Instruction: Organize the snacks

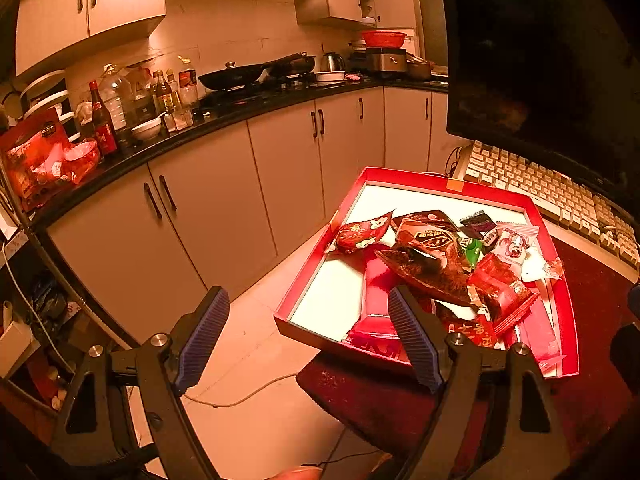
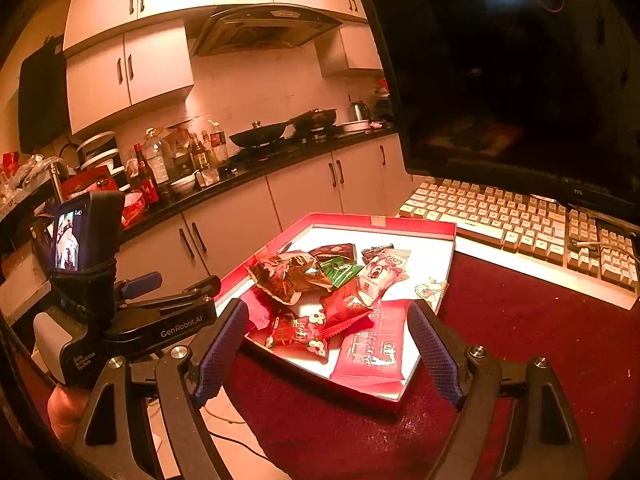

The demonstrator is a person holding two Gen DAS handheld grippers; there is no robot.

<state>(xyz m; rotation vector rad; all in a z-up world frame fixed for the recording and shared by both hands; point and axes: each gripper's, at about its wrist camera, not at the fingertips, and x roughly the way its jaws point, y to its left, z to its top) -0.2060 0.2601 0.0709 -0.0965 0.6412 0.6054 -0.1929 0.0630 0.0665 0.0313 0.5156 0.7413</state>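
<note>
Red tray point(image 2: 384, 222) held mixed snack packets point(image 2: 316, 276); left tool point(image 1: 308, 332) and right tool point(image 2: 328, 344) stood wide open, empty.

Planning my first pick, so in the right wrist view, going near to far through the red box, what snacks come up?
Long pink wafer pack → red flower-print candy → crumpled brown bag → green packet → small dark packet, all in the red box.

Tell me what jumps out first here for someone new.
The red tray heaped with snack packets, sitting on the dark red tabletop just ahead of both open grippers. Behind it, a big dark monitor looms over a pale keyboard. On the left runs a cluttered kitchen counter with bottles and pans.
</note>
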